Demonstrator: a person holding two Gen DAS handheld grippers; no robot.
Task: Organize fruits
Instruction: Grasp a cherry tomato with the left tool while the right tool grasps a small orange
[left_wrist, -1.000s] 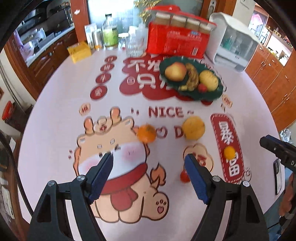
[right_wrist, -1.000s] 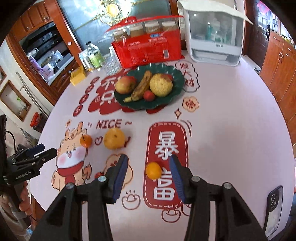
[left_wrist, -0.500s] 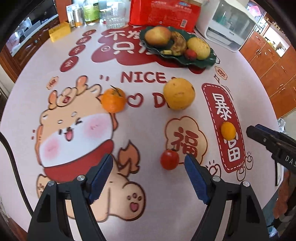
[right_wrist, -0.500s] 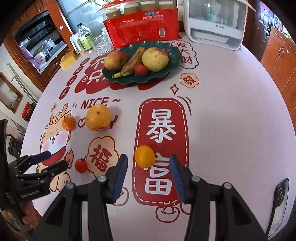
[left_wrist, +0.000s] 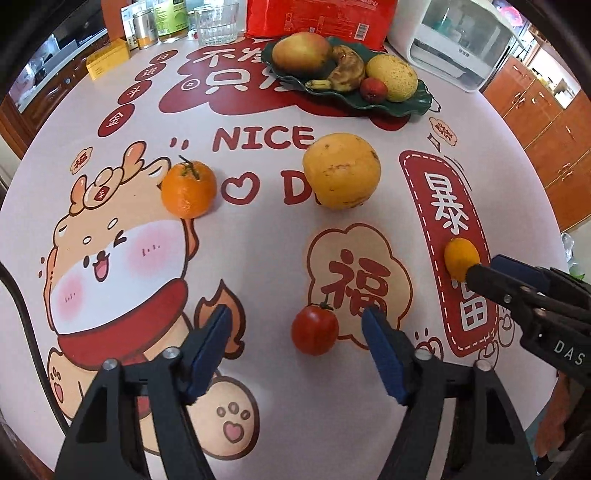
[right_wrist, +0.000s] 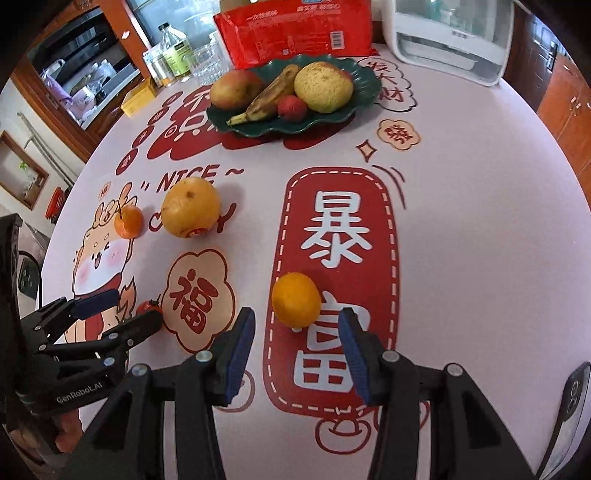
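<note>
A small red tomato (left_wrist: 314, 329) lies on the printed tablecloth between the blue pads of my left gripper (left_wrist: 297, 325), whose jaws are closing without touching it. My right gripper (right_wrist: 295, 325) is open just short of a small yellow-orange citrus (right_wrist: 296, 300), pads clear of it. Farther back lie a big yellow fruit (left_wrist: 341, 170) and a stemmed mandarin (left_wrist: 189, 188). A dark green plate (left_wrist: 406, 105) at the back carries an apple, a banana, a rough yellow fruit and a small red one.
Behind the plate stand a red package (left_wrist: 317, 18), a glass (left_wrist: 216, 22), bottles and a yellow box (left_wrist: 108, 62). A white appliance (left_wrist: 458, 48) is at the back right. A phone (right_wrist: 570, 410) lies near the table's right edge.
Both grippers have come down closer to the table. The tomato now lies between the left pads, which stand narrower. The citrus sits closer to the right pads.
</note>
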